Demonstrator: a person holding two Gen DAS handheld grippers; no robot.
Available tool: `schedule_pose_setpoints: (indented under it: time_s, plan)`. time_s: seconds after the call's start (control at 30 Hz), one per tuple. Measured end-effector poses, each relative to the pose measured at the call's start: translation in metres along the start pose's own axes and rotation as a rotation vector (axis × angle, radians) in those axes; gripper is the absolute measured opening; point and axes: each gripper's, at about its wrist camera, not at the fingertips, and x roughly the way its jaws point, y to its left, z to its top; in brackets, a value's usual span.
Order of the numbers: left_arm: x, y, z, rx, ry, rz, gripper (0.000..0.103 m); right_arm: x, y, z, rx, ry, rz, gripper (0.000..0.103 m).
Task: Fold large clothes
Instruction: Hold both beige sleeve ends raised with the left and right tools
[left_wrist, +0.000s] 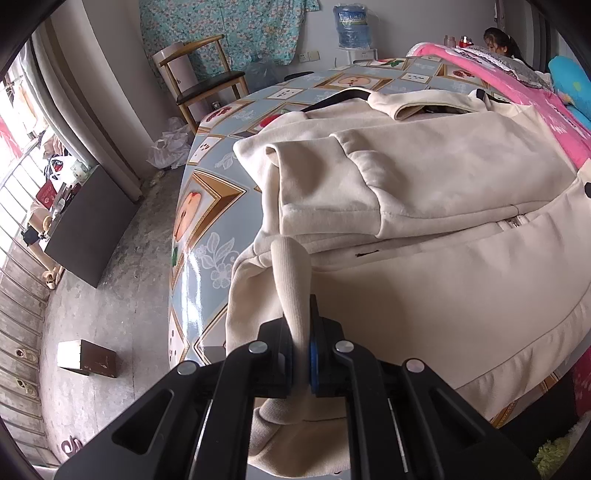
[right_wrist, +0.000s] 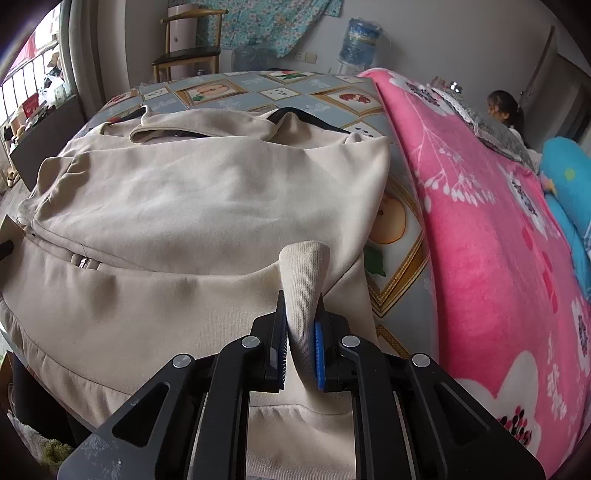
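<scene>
A large cream jacket (left_wrist: 424, 206) lies spread on the table (left_wrist: 207, 206) with its sleeves folded across the body and its collar at the far end. My left gripper (left_wrist: 300, 314) is shut on the ribbed hem at the jacket's near left corner, and a fold of that hem sticks up between the pads. The same jacket (right_wrist: 192, 192) fills the right wrist view. There my right gripper (right_wrist: 302, 306) is shut on the ribbed hem at the near right corner, with a tongue of fabric rising between its fingers. A zipper pull (right_wrist: 84, 263) shows near the middle.
A patterned oilcloth covers the table (right_wrist: 258, 92). A pink blanket (right_wrist: 480, 236) lies along its right side, with a blue cushion (right_wrist: 569, 184) beyond. A wooden chair (left_wrist: 199, 77) and a water bottle (left_wrist: 351, 26) stand at the far wall. A person (right_wrist: 504, 110) sits at the far right.
</scene>
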Motion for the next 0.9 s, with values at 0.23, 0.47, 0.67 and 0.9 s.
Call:
schedule_pose_setpoints:
  time_s: [0.23, 0.47, 0.67, 0.9]
  plan:
    - [0.004, -0.007, -0.004, 0.04, 0.012, 0.038, 0.007, 0.001, 0.004, -0.002, -0.026, 0.004, -0.007, 0.012]
    - [0.006, -0.011, -0.004, 0.056, 0.024, 0.069, 0.007, -0.001, -0.003, -0.005, 0.014, 0.018, 0.026, 0.011]
    - [0.008, -0.005, 0.0, 0.002, 0.052, 0.043, 0.007, -0.002, -0.002, -0.005, 0.011, 0.012, 0.026, 0.011]
    - [0.006, -0.002, 0.001, -0.034, 0.07, 0.02, 0.007, -0.004, -0.001, -0.006, 0.025, 0.008, 0.03, 0.011]
